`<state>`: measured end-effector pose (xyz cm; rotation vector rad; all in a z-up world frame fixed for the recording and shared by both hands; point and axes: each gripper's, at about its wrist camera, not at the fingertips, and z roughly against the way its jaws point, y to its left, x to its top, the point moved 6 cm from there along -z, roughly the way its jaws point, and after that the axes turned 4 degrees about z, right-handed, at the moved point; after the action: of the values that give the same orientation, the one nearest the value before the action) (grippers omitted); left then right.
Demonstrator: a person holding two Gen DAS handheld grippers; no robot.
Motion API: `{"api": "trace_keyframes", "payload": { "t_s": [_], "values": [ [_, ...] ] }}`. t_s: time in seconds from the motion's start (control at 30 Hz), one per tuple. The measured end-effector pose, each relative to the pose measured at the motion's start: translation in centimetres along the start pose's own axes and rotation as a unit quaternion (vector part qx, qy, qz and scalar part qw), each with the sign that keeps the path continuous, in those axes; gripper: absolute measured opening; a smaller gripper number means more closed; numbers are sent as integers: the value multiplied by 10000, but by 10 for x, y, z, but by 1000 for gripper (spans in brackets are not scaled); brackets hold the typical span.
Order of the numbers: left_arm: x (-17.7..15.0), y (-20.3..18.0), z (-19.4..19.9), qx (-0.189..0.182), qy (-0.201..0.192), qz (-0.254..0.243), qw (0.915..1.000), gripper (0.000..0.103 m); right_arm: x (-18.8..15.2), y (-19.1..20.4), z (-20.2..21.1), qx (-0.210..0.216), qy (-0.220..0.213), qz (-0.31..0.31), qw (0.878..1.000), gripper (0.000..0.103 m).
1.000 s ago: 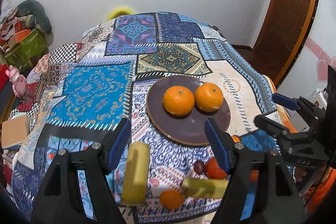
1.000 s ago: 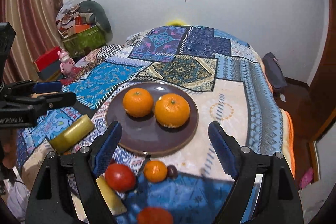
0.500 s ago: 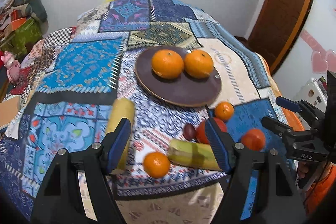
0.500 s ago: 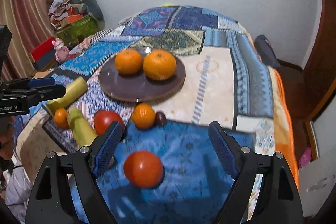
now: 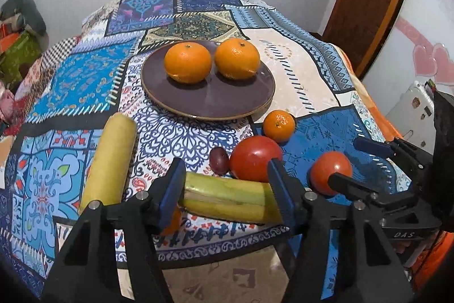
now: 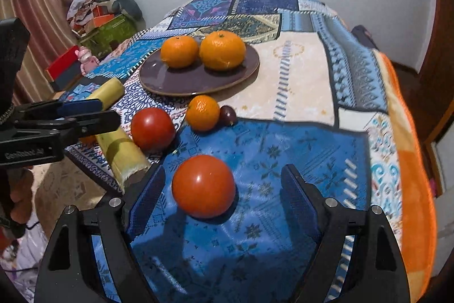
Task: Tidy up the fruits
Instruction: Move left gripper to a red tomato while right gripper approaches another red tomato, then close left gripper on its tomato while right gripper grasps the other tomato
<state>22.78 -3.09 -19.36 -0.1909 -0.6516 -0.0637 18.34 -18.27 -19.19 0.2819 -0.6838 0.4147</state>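
Both grippers sit low at the near edge of the bed [image 5: 298, 67], each over a different fruit.

Left gripper [image 5: 224, 190]: jaws have just been closing. The near banana piece [image 5: 229, 196] lies lengthwise between them, pads at its two ends; firm contact cannot be confirmed, so logged as not yet gripping.

Right gripper [image 6: 224, 199]: jaws narrowing slightly but wide apart, straddling the near tomato [image 6: 203, 186] with clear gaps on both sides.

Plate [image 5: 215, 104], mid-bed, holds two large oranges [image 5: 211, 63]. Second tomato [image 5: 255, 158], small orange [image 5: 279, 125], dark plum [image 5: 219, 160] and second banana piece [image 5: 110, 161] are loose between plate and near edge.

Risks:
- End-to-end hold on the banana piece is weak; it could pivot or slip out and drop over the near edge.
- Tomato is round and smooth on soft quilt; an off-centre close could roll it away or bruise it.
- The grippers are near each other; lifting together could clash.
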Motion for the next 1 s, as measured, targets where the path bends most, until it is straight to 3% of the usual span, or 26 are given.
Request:
{"api": "trace_keyframes", "payload": {
  "t_s": [0.2,0.5,1.0],
  "values": [
    [0,-16,-11,-85,112,-264,9996,55,-8,7,-7,276,136,-20,9995,66],
    [4,-21,-29,-186,384,-260,9988,55,-11,11,-10,648,149,-129,9977,47],
    [7,-41,-51,-114,664,-739,9950,55,-10,-4,-6,575,4,-306,9979,47]
  ]
}}
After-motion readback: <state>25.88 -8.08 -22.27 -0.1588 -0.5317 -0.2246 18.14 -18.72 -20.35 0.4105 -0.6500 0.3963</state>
